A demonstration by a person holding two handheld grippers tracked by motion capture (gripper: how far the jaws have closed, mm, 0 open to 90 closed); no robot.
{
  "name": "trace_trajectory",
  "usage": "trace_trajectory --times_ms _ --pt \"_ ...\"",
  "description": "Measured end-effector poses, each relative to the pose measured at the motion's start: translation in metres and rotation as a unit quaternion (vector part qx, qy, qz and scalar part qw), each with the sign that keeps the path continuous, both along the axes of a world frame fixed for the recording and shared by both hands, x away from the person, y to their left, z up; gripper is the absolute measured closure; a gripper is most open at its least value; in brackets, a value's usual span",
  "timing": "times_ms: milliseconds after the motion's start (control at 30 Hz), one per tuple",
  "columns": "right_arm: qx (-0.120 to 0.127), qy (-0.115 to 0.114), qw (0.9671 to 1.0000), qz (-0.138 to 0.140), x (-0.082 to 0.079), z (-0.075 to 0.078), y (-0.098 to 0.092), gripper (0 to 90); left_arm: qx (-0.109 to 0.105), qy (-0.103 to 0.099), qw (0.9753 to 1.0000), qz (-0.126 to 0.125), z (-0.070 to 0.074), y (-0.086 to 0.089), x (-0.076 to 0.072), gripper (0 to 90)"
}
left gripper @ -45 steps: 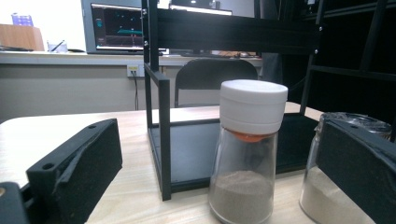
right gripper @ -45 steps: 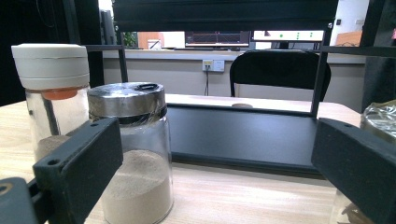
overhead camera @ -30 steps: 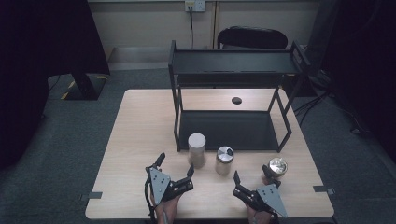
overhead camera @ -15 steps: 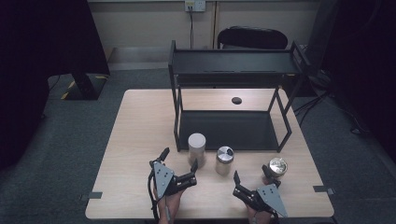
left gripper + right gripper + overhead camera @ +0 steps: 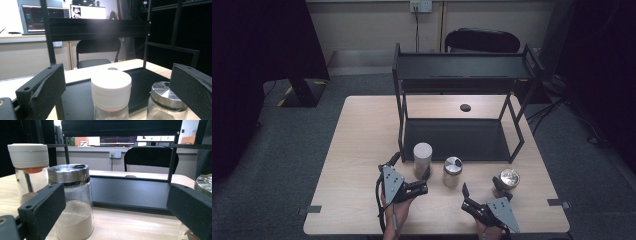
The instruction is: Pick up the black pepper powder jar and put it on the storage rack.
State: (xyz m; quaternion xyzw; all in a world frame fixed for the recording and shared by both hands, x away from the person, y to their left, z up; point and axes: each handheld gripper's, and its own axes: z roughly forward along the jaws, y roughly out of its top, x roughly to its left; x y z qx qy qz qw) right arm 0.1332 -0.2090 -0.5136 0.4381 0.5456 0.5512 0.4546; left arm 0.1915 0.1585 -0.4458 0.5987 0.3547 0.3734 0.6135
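Pale wood makes up the counter (image 5: 362, 150), and a black two-tier shelf rack (image 5: 462, 75) stands on its far half, toward 12 o'clock, with a black folding chair (image 5: 482, 40) behind it. A small dark disc (image 5: 465, 107) lies on the counter under the rack's top tier.

In front of the rack three jars stand in a loose row. The white-lidded jar (image 5: 422, 159) is the tallest, at the rack's near left corner; the metal-lidded jar (image 5: 452, 171) is just beside it at 4 o'clock; the third jar (image 5: 508, 180), with a shiny top, stands well apart at 3 o'clock.

The left gripper (image 5: 409, 175) sits at 7 o'clock of the white-lidded jar, fingers spread wide — in the left gripper view the jar's lid (image 5: 111, 87) is centred between them, untouched. The right gripper (image 5: 482, 197) rests at 5 o'clock near the counter's front edge, fingers also apart — its own view sets the metal-lidded jar (image 5: 72, 200) by the left finger.
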Motion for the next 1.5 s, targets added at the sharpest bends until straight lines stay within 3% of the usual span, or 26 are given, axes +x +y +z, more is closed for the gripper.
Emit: trace_trajectory --times_ms 567,633,700,733,933,1033,1100,1200,1500 --pt "0.000 0.000 1.0000 0.001 0.000 0.000 0.000 1.2 0.015 0.026 0.9994 -0.019 0.004 -0.008 0.028 4.6" --pt "0.000 0.000 1.0000 0.001 0.000 0.000 0.000 1.3 -0.001 0.030 0.9993 -0.022 0.004 -0.008 0.033 5.5" --pt "0.000 -0.001 1.0000 0.001 0.000 0.000 0.000 1.3 -0.001 0.032 0.9992 -0.023 0.005 -0.007 0.034 6.6" --pt "0.000 0.000 1.0000 0.002 0.000 0.000 0.000 1.2 0.010 0.033 0.9991 -0.024 0.008 -0.009 0.037 7.6" --pt "0.001 0.000 1.0000 0.002 0.000 0.000 0.000 1.3 0.018 0.036 0.9990 -0.021 0.006 -0.011 0.042 11.7" --pt "0.000 -0.001 1.0000 0.002 0.000 0.000 -0.001 1.2 0.000 0.057 0.9982 -0.018 0.003 -0.010 0.047 12.2" --pt "0.000 -0.001 1.0000 0.002 0.000 0.000 -0.001 1.2 -0.005 0.059 0.9981 -0.020 0.002 -0.009 0.047 13.3" --pt "0.000 0.000 1.0000 0.002 0.000 0.000 -0.001 1.3 0.009 0.067 0.9975 -0.020 0.002 -0.012 0.051 14.4" --pt "0.000 0.000 1.0000 0.003 0.000 0.000 -0.001 1.3 0.016 0.084 0.9962 -0.015 -0.004 -0.015 0.055 18.5"
